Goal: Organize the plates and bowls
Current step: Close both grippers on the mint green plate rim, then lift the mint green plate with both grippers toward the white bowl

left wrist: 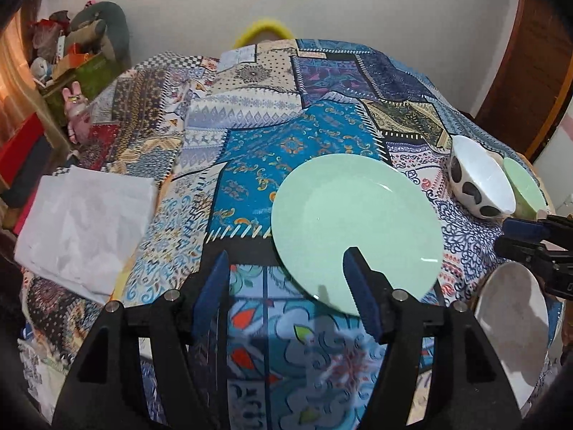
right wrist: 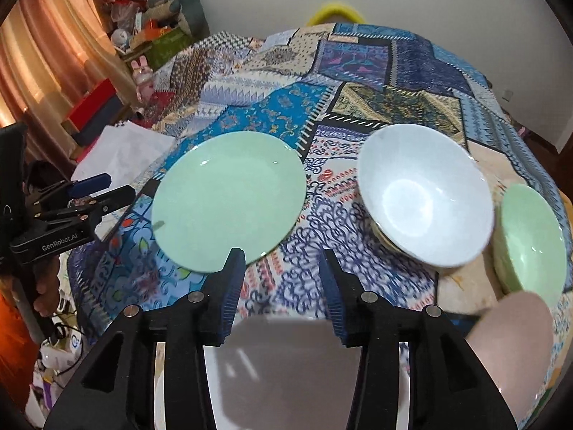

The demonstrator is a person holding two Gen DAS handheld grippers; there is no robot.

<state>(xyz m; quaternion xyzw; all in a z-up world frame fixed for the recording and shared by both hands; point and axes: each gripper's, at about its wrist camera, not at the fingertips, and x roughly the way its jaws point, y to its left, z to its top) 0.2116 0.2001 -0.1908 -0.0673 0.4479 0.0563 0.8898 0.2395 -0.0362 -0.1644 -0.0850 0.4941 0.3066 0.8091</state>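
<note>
1. Two tongs are in play, both released and carrying nothing. In the left wrist view the left tongs fill the lower centre; in the right wrist view the right tongs do the same.
2. Nearest item: one white plate, at the bottom centre of the right wrist view, directly under the right tongs. Contact with the pads cannot be determined.
3. Next out: one green plate, lying flat on the worktop at centre right of the left wrist view. The right pad of the left tongs overlaps its near rim in that view.
4. Further out, at the right of the right wrist view: one white bowl, black-spotted on its outside, tilted, and one green bowl just beside it. Something seems to lie under the white bowl; it cannot be identified.
5. Count: two plates, two bowls. One white cloth lies at the left of the left wrist view.
6. Step in hand, as judged: no grasp yet; the left tongs are lining up on the green plate.
7. Next move likely calls for one pad under and one over the rim, then closure. The thin, smooth rim may slip.
</note>
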